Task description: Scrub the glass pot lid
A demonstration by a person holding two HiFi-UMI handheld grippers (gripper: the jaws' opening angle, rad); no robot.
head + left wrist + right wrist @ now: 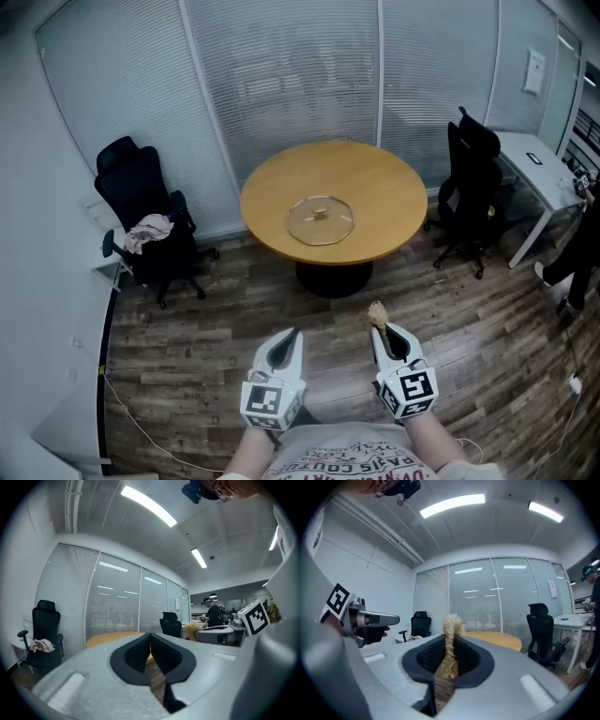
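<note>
Head view: the glass pot lid (321, 219) lies flat in the middle of a round desk (375, 178), well apart from the left tool (284, 345) and right tool (384, 337), which I hold low by my body, pointing forward. I judge that the loose lid could slide across the desk if I scrub without steadying it. Left gripper view: the jaws meet on nothing and aim level at the desk. Right gripper view: the jaws pinch a straw-coloured scrubber (451, 630), its tuft poking past them.
</note>
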